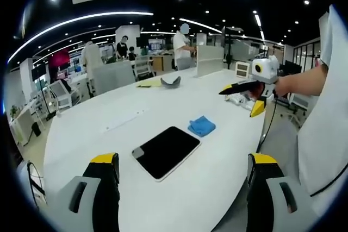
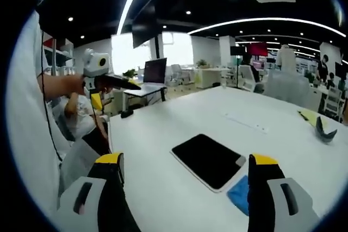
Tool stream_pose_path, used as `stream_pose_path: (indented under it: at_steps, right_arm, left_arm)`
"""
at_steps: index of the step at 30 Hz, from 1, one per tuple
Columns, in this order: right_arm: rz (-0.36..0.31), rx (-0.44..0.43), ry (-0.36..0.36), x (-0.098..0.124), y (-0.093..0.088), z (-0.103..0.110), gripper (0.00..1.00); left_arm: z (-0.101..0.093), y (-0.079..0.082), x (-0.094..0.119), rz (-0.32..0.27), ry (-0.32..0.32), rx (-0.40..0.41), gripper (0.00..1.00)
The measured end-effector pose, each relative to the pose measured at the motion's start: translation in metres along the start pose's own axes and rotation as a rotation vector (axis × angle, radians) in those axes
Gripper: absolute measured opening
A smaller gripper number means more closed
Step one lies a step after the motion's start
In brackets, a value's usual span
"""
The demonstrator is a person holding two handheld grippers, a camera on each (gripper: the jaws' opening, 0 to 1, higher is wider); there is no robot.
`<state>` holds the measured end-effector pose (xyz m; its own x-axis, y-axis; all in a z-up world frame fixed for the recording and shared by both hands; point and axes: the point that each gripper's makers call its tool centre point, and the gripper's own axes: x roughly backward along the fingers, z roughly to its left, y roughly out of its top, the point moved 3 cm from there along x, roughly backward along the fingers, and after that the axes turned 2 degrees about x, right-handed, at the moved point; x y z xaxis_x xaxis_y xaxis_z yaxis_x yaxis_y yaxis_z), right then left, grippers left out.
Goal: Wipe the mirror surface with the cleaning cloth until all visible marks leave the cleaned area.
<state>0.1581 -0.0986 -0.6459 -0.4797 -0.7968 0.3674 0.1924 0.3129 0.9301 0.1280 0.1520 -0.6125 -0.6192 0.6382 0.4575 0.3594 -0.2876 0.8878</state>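
Two yellow-tipped jaws of the left gripper (image 1: 183, 168) stand wide apart at the bottom of the left gripper view, with nothing between them. Just past them, a dark flat mirror (image 1: 166, 151) with a white edge lies on the big white table (image 1: 98, 129). Near its far corner sits a small blue cleaning cloth (image 1: 202, 126), apart from the mirror. Off to the right of that view, a person's hand holds the right gripper (image 1: 247, 97) up in the air above the table edge, and its jaws look spread a little, holding nothing. In the right gripper view, its two jaws also stand wide apart, the mirror (image 2: 208, 160) lies ahead of them, and the blue cloth (image 2: 238, 193) peeks out beside the right jaw. Far across the table lies a yellow sheet (image 1: 149, 82) with a grey curved thing (image 1: 171, 81) beside it.
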Motion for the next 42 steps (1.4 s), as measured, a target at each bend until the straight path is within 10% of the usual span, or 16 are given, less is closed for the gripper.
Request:
stream_pose_path:
  at_steps: [42]
  right_arm:
    - [0.039,0.017,0.03,-0.028,-0.04,-0.074,0.53]
  left_arm:
    - [-0.025,-0.019,0.012,-0.024,0.136,0.078,0.96]
